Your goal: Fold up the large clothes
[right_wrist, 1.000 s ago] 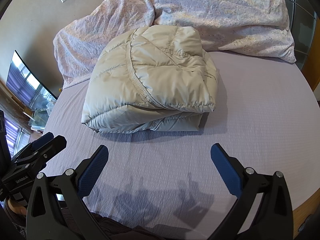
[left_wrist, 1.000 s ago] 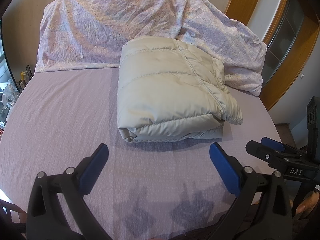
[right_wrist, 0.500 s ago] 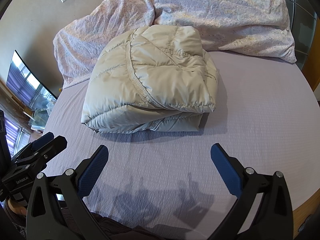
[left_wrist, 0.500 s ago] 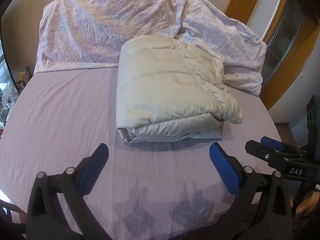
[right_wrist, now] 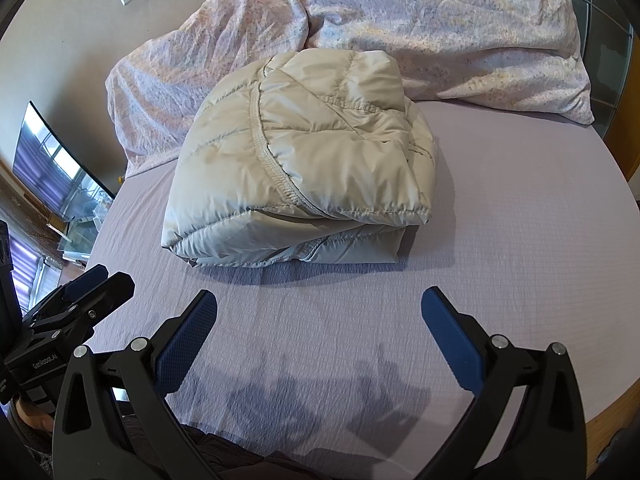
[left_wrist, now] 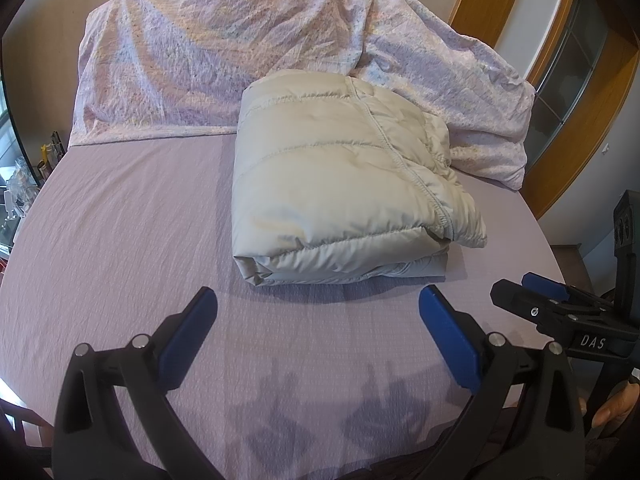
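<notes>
Jacket (left_wrist: 340, 184): a beige puffer, folded into a compact bundle, laid mid-bed (left_wrist: 120, 220) just before the pillows (left_wrist: 208, 64).
Progress: folding is judged finished; nothing more is seen to fold.
Left tool (left_wrist: 318, 312): spread apart, empty.
Right tool (right_wrist: 319, 312): spread apart, empty.

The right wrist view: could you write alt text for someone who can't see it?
A beige puffer jacket, folded into a thick bundle, lies on a lilac bed sheet in front of a crumpled floral duvet. The right gripper is open and empty in the foreground.
</notes>
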A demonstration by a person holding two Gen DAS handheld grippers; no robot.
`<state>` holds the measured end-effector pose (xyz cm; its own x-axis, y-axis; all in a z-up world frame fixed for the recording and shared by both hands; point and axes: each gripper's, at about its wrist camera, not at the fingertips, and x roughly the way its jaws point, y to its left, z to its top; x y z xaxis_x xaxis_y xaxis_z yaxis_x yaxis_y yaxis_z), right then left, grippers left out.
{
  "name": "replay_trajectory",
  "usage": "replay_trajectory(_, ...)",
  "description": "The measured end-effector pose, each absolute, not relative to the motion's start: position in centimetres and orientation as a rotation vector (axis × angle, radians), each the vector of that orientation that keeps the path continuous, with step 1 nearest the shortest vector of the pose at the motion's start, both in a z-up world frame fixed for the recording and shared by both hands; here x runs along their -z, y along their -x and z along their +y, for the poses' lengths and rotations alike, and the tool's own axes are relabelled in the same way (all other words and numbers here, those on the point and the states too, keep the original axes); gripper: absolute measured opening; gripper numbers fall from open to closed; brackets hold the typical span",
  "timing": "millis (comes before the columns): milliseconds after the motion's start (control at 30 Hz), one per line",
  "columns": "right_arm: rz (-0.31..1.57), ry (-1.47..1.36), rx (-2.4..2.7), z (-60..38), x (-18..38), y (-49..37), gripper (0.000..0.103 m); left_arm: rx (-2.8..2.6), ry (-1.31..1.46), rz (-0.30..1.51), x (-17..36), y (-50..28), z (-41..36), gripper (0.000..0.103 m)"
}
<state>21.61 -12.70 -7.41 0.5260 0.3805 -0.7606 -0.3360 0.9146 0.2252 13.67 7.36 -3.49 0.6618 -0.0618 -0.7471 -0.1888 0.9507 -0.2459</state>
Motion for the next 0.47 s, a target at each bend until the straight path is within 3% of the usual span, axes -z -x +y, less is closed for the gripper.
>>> replay_trajectory(467,0.924,-0.054,-0.428,-12.76,7.45,-21.81,0.102,-0.07,0.318,0.852,3.64,-13.8,7.5,0.101)
